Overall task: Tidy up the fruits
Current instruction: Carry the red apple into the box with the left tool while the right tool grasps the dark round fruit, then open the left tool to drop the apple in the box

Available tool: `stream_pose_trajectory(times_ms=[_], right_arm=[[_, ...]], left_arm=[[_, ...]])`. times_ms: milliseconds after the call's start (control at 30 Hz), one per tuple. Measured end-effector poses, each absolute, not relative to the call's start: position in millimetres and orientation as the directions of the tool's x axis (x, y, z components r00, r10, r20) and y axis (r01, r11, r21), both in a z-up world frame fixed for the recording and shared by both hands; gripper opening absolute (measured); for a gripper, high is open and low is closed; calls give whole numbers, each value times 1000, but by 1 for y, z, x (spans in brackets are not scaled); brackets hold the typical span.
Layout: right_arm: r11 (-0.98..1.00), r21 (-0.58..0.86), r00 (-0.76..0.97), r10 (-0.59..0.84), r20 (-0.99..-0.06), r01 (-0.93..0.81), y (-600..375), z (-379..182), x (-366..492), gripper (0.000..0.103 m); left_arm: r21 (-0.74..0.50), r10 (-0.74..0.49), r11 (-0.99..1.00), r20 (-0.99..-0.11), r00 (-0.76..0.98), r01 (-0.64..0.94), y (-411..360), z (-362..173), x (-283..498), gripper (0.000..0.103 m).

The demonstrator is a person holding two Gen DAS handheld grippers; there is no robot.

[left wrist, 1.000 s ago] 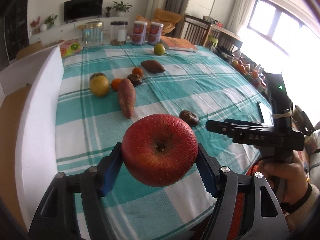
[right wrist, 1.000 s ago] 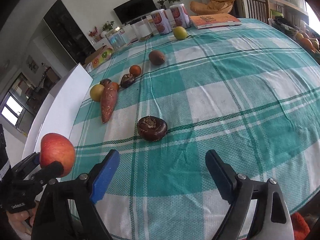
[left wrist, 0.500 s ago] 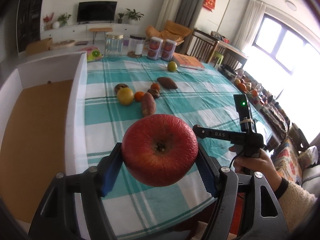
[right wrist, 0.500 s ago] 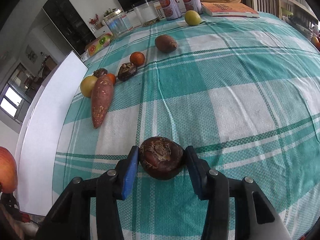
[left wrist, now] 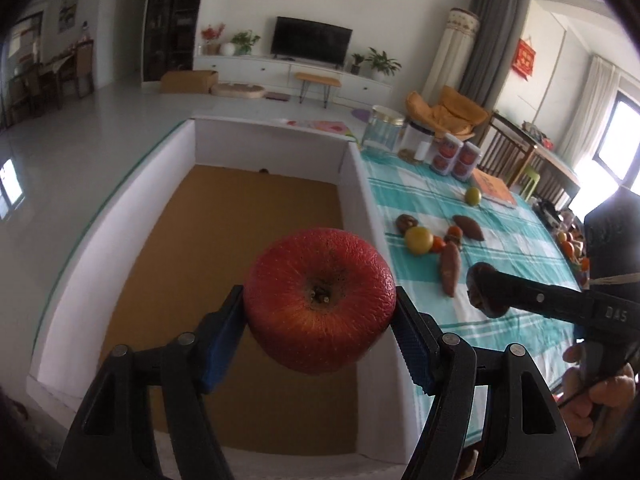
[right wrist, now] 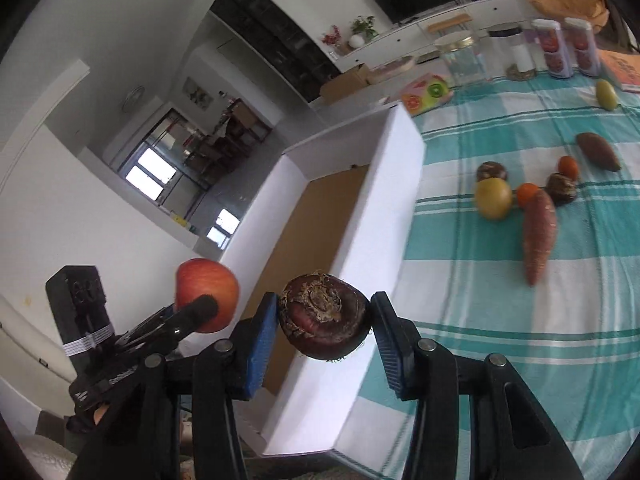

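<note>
My left gripper (left wrist: 320,336) is shut on a wrinkled red apple (left wrist: 318,300), held above the brown floor of a white-walled box (left wrist: 256,248). In the right wrist view the same apple (right wrist: 206,294) shows at the lower left. My right gripper (right wrist: 324,330) is shut on a dark brown water chestnut (right wrist: 324,318), lifted over the box's near wall (right wrist: 372,240). The chestnut (left wrist: 486,294) also shows at the right of the left wrist view. Several fruits stay on the checked cloth: a yellow fruit (right wrist: 493,198), a sweet potato (right wrist: 538,234), small oranges and more chestnuts.
The teal checked tablecloth (right wrist: 520,320) covers the table right of the box. Jars (right wrist: 460,60), cans (right wrist: 554,46), a book and a green fruit (right wrist: 606,94) stand at the table's far end. A person's hand (left wrist: 600,392) holds the right gripper's handle.
The right gripper closed on the water chestnut and lifted it off the cloth toward the box. The left gripper carried the apple leftward from above the table to above the box.
</note>
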State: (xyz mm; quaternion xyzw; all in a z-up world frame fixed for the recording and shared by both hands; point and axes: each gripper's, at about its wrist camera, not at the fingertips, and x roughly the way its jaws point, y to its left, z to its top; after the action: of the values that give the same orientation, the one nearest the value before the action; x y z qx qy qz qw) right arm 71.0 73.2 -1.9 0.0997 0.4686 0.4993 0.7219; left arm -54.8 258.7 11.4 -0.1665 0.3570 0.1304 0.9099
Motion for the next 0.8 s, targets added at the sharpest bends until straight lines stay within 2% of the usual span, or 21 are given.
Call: stream_pose_trajectory(times_ms=[133, 333, 433, 500, 567, 600, 633, 700, 800], right_arm=[[418, 552, -32, 776, -630, -722, 148, -13, 37, 47], [424, 473, -43, 708, -705, -772, 196, -44, 22, 47], [444, 437, -14, 688, -725, -782, 202, -50, 22, 49], [450, 443, -4, 699, -715, -776, 199, -49, 24, 56], [466, 434, 32, 709, -704, -771, 190, -44, 27, 73], [476, 429, 54, 715, -697, -768, 183, -41, 30, 75], [486, 426, 77, 722, -687, -763, 175, -37, 33, 76], [514, 420, 127, 732, -669, -748, 154, -29, 41, 78], [588, 393, 245, 725, -644, -707, 104, -19, 56, 90]], left_arm=[[-139, 239, 864, -733, 637, -483, 291, -13, -71, 72], [-101, 306, 806, -772, 557, -583, 316, -41, -83, 73], [-117, 301, 783, -788, 537, -611, 323, -51, -83, 73], [-128, 300, 776, -786, 541, -617, 326, -54, -84, 74], [-118, 323, 787, -758, 567, -605, 323, -47, -86, 80], [-105, 336, 797, -741, 581, -595, 319, -41, -84, 90], [-93, 351, 806, -720, 598, -585, 315, -34, -84, 96], [-80, 362, 826, -683, 634, -558, 303, -22, -79, 96], [-127, 305, 862, -646, 700, -492, 283, -7, -71, 96]])
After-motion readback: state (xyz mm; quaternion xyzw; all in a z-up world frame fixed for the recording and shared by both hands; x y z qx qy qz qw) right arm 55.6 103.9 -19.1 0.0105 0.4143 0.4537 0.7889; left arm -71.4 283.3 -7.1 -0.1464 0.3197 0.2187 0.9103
